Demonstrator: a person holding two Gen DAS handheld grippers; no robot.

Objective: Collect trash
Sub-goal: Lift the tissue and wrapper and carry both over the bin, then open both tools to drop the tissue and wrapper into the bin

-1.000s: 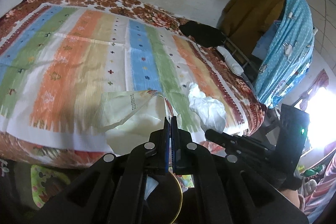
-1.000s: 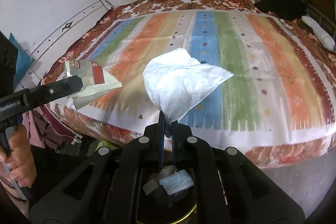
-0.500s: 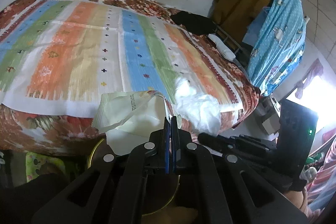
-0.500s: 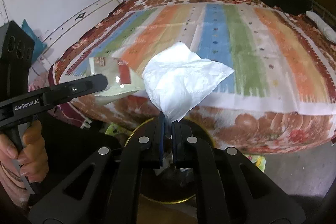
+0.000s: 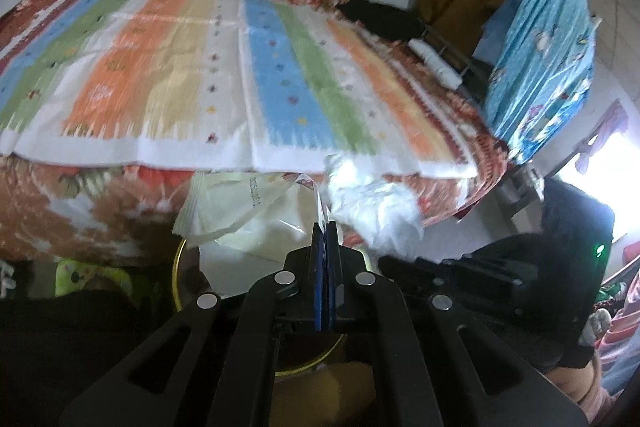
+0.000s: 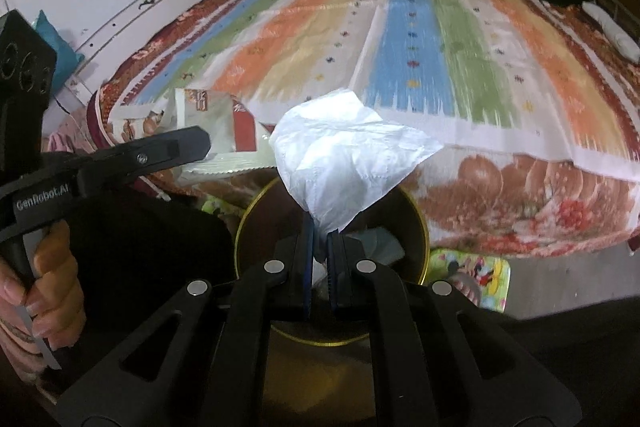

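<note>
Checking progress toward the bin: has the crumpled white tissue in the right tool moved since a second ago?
Yes. The crumpled white tissue has come off the striped bedspread, down and toward the camera, and now hangs over the gold-rimmed black bin.

The left gripper (image 5: 325,227) points steeply downward, its jaws pressed together on a thin edge. The right gripper (image 6: 319,237) tilts down too, jaws nearly closed. A hand (image 6: 48,291) wraps the left handle.

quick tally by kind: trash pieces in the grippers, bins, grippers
trash pieces held: 2 (wrapper, white tissue)
bins: 1 (bin)
grippers: 2 (left gripper, right gripper)
total: 5
</note>
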